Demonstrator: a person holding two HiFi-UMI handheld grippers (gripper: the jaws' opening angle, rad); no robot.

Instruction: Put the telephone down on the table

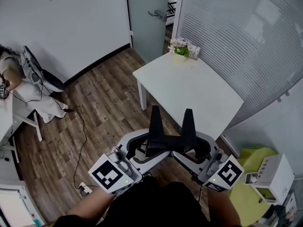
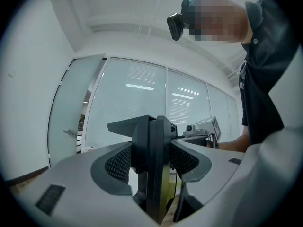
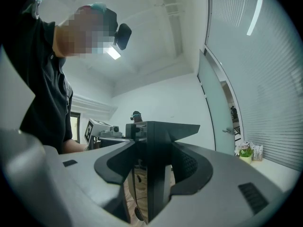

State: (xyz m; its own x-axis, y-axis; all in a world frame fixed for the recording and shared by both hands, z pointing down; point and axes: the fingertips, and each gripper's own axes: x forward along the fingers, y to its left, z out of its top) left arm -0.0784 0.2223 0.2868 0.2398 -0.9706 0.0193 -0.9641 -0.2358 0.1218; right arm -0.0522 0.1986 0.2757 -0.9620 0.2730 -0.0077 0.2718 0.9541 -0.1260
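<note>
In the head view a black telephone (image 1: 169, 137), with two upright prongs, hangs in the air between both grippers, near the front corner of the white table (image 1: 189, 91). My left gripper (image 1: 142, 151) is shut on its left side and my right gripper (image 1: 196, 152) on its right side. The left gripper view has the telephone (image 2: 154, 150) edge-on between that gripper's (image 2: 151, 162) grey jaws. In the right gripper view the telephone (image 3: 154, 155) fills the gap of that gripper (image 3: 154, 167) the same way. Its underside is hidden.
A small potted plant (image 1: 180, 51) stands on the table's far corner. Behind it are a grey door (image 1: 147, 18) and a glass wall with blinds (image 1: 246, 41). A cable (image 1: 81, 141) trails over the wooden floor. A yellow-green seat (image 1: 251, 183) and a white box (image 1: 274, 174) are at right.
</note>
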